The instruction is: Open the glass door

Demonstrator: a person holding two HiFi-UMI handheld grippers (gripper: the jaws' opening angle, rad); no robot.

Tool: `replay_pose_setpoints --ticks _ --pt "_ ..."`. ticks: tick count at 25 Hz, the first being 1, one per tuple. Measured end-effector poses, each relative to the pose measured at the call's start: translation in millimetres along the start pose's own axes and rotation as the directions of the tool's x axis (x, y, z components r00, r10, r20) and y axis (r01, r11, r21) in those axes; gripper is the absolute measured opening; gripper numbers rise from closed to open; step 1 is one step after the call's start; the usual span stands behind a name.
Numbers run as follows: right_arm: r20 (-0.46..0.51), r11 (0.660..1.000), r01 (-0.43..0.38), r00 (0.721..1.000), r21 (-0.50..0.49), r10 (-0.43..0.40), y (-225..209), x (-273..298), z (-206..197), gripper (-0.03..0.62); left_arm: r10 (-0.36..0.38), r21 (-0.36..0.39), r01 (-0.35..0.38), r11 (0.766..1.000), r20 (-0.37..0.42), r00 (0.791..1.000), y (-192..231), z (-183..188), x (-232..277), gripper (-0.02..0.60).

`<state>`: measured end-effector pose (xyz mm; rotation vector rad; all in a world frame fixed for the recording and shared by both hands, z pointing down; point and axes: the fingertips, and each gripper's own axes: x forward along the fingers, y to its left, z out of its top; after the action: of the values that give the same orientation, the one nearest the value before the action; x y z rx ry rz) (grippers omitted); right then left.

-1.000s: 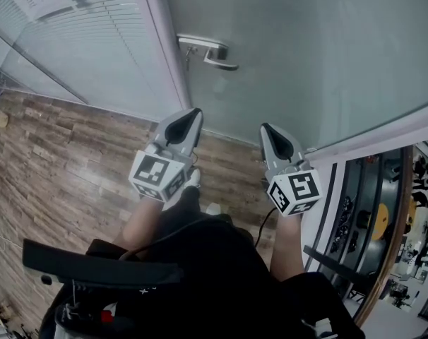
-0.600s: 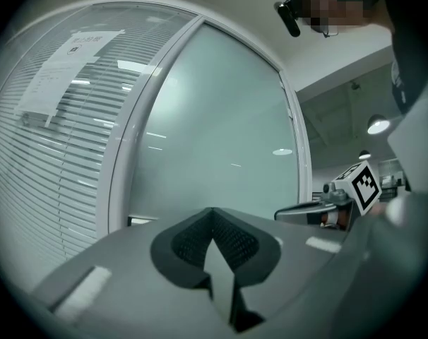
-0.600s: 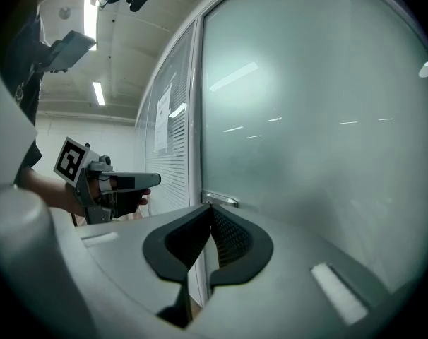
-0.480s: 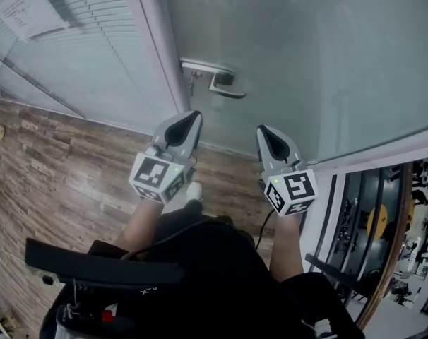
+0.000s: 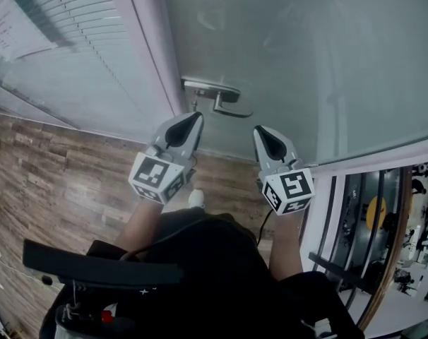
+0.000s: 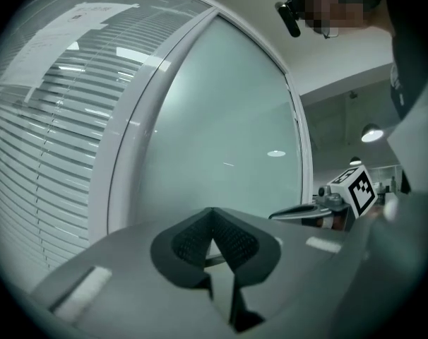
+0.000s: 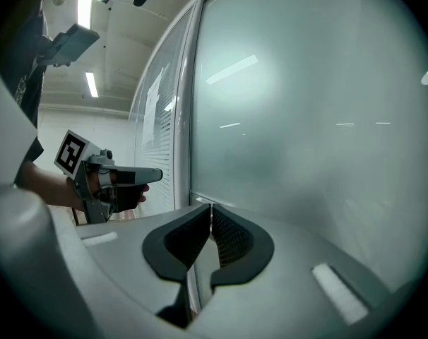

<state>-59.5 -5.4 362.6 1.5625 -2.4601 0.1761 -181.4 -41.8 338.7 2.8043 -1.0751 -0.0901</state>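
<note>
paper sheet (image 5: 9, 28): print illegible | glass door handle (image 5: 222, 98): untouched

The frosted glass door (image 5: 306, 62) looks smooth and matt, its lever handle (image 5: 212, 89) polished metal, the floor (image 5: 58, 182) below it grainy wood planks.

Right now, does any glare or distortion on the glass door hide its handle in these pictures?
Head view: the door handle is clear, without glare, the glass door only hazy. Left gripper view: wide-angle bending curves the door frame. Right gripper view: bright lamp streaks on the glass.
</note>
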Motion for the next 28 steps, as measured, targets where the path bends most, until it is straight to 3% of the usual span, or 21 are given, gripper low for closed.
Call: replay_pose_setpoints --ticks 15,21,28 --pt "-0.037 0.998 0.061 0.997 -0.006 -0.061 2 29 -9 0.021 -0.084 -0.018 0.084 0.996 -0.01 0.996 31 -4 19 -0.002" --pt "-0.082 0.997 -0.002 0.997 -0.081 -0.005 9 50 -30 0.057 -0.06 -0.032 0.059 0.998 -0.018 0.998 39 -15 21 -0.002" --pt "-0.111 0.99 -0.058 0.993 -0.125 0.045 3 58 -26 0.074 -0.008 -0.021 0.008 1.0 -0.018 1.0 37 -2 25 -0.002"
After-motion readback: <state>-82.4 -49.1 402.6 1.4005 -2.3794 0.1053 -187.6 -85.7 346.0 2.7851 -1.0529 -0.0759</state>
